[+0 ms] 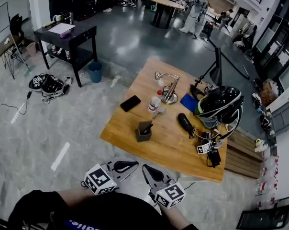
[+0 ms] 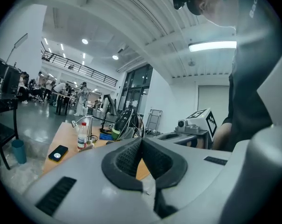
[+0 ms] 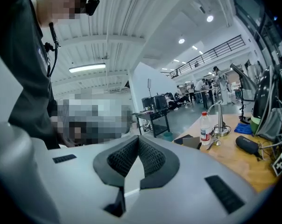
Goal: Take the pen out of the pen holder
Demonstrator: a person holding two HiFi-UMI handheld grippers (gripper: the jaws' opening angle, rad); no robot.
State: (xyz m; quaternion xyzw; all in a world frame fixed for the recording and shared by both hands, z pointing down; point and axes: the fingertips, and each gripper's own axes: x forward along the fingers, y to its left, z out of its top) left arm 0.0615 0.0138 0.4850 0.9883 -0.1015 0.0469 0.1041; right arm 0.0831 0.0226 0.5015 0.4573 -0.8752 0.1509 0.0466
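A dark grey pen holder (image 1: 144, 131) stands near the front edge of the wooden table (image 1: 171, 145), with a dark pen (image 1: 148, 127) leaning out of it. Both grippers hang low in front of the table, short of its edge. My left gripper (image 1: 136, 163) is shut and holds nothing; its pads meet at the tip (image 2: 141, 140). My right gripper (image 1: 144, 167) is also shut and holds nothing (image 3: 138, 138). In the right gripper view the pen holder (image 3: 191, 142) shows small, beyond the jaws to the right. In the left gripper view the jaws hide it.
On the table are a black phone (image 1: 130, 103), a plastic bottle (image 1: 154, 103), a metal desk lamp (image 1: 168, 87), a blue cloth (image 1: 188, 102), a black case (image 1: 185, 122) and a helmet (image 1: 220, 104) with cables. A black side table (image 1: 68, 35) and a blue bin (image 1: 95, 72) stand far left.
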